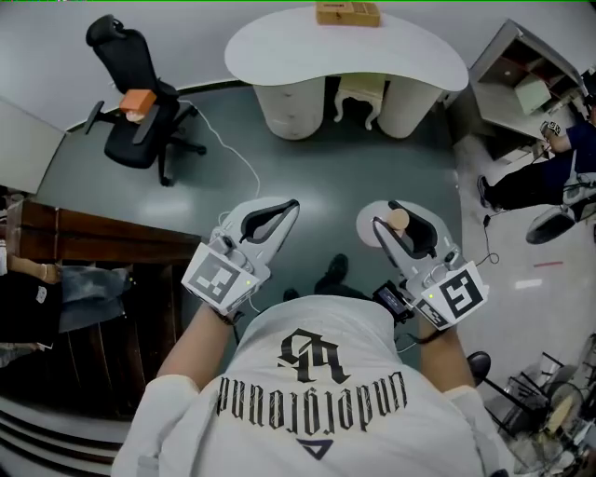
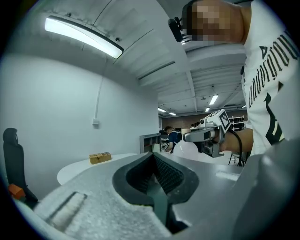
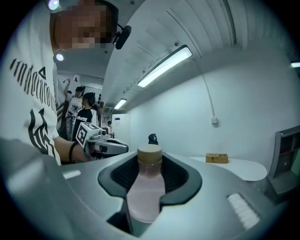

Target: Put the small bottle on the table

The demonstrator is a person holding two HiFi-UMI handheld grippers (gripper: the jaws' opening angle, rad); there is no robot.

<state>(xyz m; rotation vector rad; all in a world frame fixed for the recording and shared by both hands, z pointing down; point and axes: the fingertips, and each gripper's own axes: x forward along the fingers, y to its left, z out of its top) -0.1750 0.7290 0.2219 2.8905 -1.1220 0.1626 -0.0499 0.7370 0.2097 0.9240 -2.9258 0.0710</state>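
Your right gripper is clamped on the small bottle. The black pads press both sides of the pale, translucent body just below its tan cap. In the right gripper view the cap rises above the pads. In the head view the rounded body bulges out below the jaws.

Your left gripper carries nothing. Its ribbed pads meet at the tips with no gap between them.

You hold both grippers in front of your chest, side by side but apart, each pointing roughly level and away from you. The bottle hangs in the air above the grey-green floor.

The white curved table stands well ahead of both grippers, across a stretch of open floor. A tan box sits at its far edge, and the top is otherwise bare.

A black office chair with an orange object on its seat stands to the left of the table. A grey shelf unit stands to the right.
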